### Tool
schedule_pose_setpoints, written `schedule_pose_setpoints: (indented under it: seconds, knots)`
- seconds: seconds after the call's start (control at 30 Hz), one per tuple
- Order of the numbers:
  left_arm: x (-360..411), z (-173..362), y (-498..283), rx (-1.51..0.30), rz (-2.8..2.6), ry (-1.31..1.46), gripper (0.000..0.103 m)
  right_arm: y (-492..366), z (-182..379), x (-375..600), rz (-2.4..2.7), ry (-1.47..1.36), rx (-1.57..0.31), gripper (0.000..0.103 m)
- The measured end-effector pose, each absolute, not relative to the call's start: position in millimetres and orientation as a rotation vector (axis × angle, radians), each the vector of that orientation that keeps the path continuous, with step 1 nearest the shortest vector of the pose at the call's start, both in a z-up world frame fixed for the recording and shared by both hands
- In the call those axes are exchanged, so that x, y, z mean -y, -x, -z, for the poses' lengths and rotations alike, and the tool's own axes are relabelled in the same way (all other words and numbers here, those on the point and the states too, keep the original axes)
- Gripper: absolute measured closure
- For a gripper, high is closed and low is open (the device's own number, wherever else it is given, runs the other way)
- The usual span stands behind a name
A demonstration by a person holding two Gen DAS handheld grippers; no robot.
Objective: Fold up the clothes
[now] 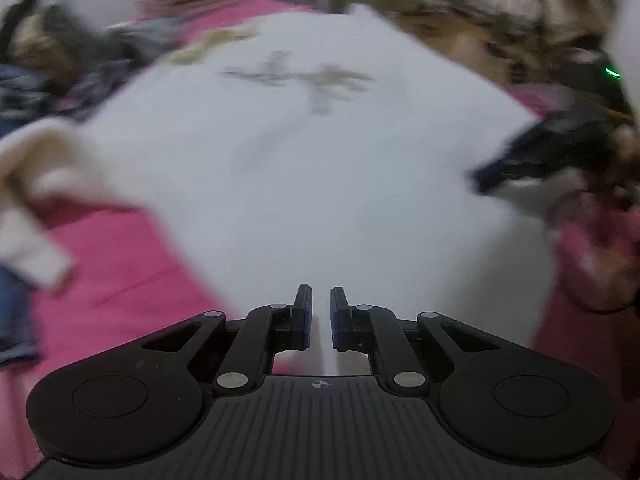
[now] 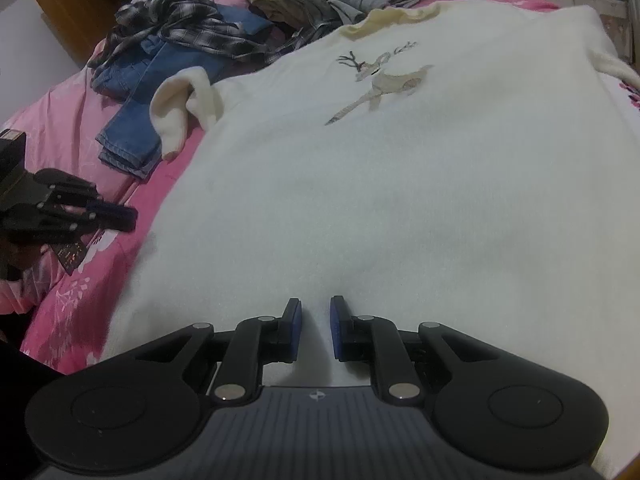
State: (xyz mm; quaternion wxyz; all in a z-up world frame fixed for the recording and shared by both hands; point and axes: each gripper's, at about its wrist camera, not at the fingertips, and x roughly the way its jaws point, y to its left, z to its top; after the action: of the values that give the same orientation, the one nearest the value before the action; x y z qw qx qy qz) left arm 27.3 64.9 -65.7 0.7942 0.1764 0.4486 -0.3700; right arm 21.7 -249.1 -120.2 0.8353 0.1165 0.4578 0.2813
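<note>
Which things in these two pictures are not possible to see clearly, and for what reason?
- Left wrist view: motion blur smears the deer print and the clothes pile.
- Right wrist view: the sweater's hem is hidden under the right gripper; whether its jaws pinch fabric is unclear.
- Right wrist view: the left gripper is side-on and dark, so its jaws are unreadable.

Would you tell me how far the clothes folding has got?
Done: the white sweater lies spread flat on the pink bedspread. In hand: the right gripper pinches its hem; the left gripper, shut, holds nothing. Left: no fold made yet; jeans and plaid shirt wait unfolded.
</note>
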Motion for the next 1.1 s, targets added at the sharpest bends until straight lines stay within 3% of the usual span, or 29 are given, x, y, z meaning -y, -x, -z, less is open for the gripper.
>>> schedule_pose_setpoints:
  seconds: [0.13,0.37,0.63,0.73,0.83,1.0,1.1]
  knots:
    - [-47,96,-5,-1.036,0.814,-0.488,0.091,-22,119,248,-0.594,-0.241,-0.973,0.087]
    - [-83,59,-64,-0.99,0.664,-0.376,0.089,-22,120,250,-0.594,-0.261,-0.975,0.087]
    - [-78,93,-140,-1.002,0.481,-0.167,0.087,-26,121,252,-0.607,-0.286,-0.992,0.087]
    - [-107,86,-161,-1.004,0.346,0.039,0.092,-23,122,251,-0.601,-0.285,-0.982,0.087]
    - [-86,68,-147,-0.945,0.414,-0.027,0.085,-27,116,251,-0.609,-0.278,-0.997,0.086]
    - [-16,70,-97,-0.998,0.747,-0.151,0.085,-43,83,242,-0.632,-0.128,-0.915,0.086]
    - [20,84,-61,-1.014,0.908,-0.263,0.084,-57,91,256,-0.565,-0.089,-0.912,0.086]
